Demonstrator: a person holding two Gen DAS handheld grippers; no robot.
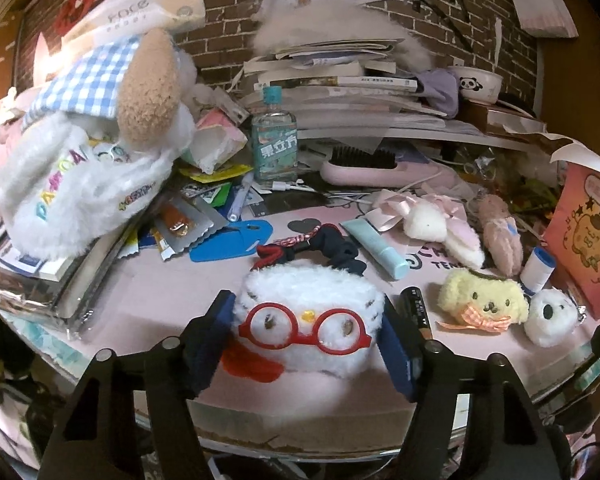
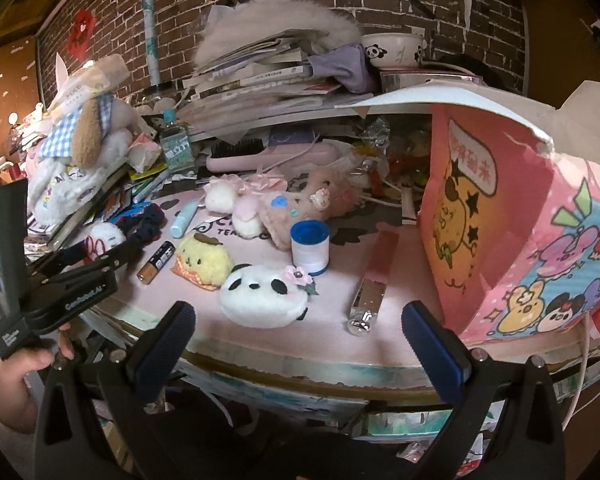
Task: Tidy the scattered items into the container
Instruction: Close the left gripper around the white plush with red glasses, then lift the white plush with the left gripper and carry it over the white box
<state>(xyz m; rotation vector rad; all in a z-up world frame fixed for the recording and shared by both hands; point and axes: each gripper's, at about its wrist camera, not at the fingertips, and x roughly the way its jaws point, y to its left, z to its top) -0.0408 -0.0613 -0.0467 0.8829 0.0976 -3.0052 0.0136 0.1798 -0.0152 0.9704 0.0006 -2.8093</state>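
Flanked by the left gripper (image 1: 307, 344) on the near edge of a pink table mat (image 1: 172, 292): a fluffy white round plush toy with red plastic spectacles (image 1: 305, 320), blue-padded fingers (image 1: 216, 328) spread to either side, contact with the fur impossible to confirm. Just behind, a crinkled navy fabric scrunchie (image 1: 335, 248); just beside the right finger, a black cylindrical battery (image 1: 415, 308). Further right, a fuzzy yellow dog plush with an orange gingham bow (image 1: 481, 300), a white furry panda-head plush (image 2: 260, 298) and a white tube with a blue cap (image 2: 309, 248). Near the right gripper (image 2: 298, 346), wide apart and empty at the table edge: a pink glossy paper carton printed with cartoon animals and stars (image 2: 499, 220), standing at the right end of the table. Behind, a smooth pale-blue tube (image 1: 377, 248), a pink hairbrush with black bristles (image 1: 363, 166) and a clear square bottle with a teal label bearing Chinese characters (image 1: 274, 144). At left, a shaggy white plush (image 1: 80, 184) embroidered with coloured letters, partly legible, beneath a tissue pack marked "Face" (image 1: 140, 10). Rough brick wall (image 1: 228, 28) beyond.
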